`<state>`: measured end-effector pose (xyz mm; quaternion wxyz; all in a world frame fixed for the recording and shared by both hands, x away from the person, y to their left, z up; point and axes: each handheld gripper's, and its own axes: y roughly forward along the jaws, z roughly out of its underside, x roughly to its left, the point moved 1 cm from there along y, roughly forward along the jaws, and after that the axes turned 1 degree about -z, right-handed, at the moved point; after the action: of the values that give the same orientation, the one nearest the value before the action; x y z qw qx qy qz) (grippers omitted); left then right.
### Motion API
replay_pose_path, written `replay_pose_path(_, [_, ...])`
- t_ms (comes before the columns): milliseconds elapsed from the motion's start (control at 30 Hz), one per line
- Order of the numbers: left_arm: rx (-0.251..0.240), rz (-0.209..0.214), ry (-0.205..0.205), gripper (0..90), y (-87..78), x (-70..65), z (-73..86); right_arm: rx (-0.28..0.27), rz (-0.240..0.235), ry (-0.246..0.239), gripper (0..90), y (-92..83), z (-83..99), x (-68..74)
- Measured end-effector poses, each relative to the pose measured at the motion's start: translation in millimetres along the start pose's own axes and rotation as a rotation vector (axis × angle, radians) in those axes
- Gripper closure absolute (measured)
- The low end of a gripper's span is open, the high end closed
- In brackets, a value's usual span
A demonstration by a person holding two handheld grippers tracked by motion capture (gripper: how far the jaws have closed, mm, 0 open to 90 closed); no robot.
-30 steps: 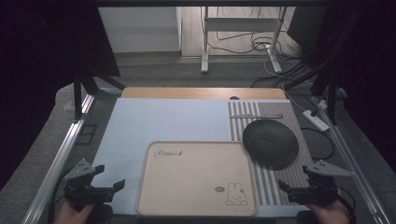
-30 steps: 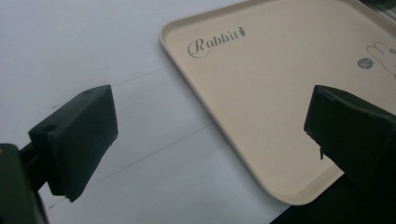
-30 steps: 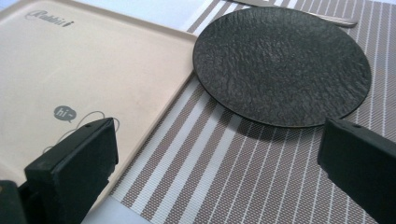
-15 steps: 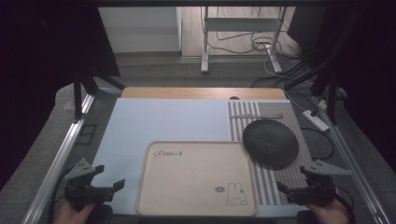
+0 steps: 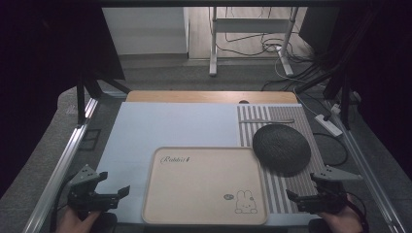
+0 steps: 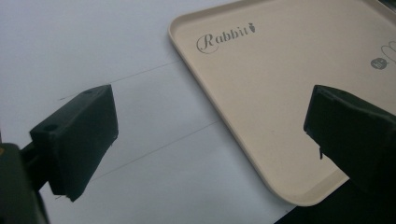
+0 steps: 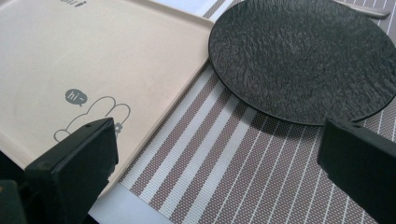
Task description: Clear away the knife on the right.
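Black jaws stand parted and empty on both the left gripper (image 5: pixel 109 194) and the right gripper (image 5: pixel 297 199), at the table's near corners. Nothing looks begun. Between them lies one beige tray (image 5: pixel 194 167), bare; right and farther, one dark plate (image 5: pixel 282 148) on one striped mat (image 5: pixel 311 121); farthest, one spoon-like utensil (image 5: pixel 267 120).

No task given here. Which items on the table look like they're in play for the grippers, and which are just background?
Likely in play (a guess, nothing is held yet):
- beige tray, between both open grippers
- black plate on the striped placemat
- utensil on the placemat, behind the plate; its type is too small to tell

Background:
- power strip off the table's right edge
- floor cables
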<state>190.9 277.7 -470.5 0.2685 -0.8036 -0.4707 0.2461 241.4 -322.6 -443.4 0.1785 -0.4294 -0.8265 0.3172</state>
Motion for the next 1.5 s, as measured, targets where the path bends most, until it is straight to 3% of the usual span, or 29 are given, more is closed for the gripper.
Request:
replay_pose_path(67, [0.001, 0.002, 0.002, 4.3, 0.2, 0.0, -0.1, 0.012, 0.019, 0.006, 0.0, 2.5, -1.5, -1.1])
replay_pose_path(633, [0.007, 0.006, 0.006, 4.7, 0.7, -0.2, -0.3, 0.007, 0.020, -0.033, 0.0, 13.2, -10.3, -1.9])
replay_pose_path(1500, [0.003, 0.018, -0.003, 4.4, 0.4, 1.1, -0.1, 0.024, 0.001, -0.079, 0.0, 41.1, -30.9, -12.8])
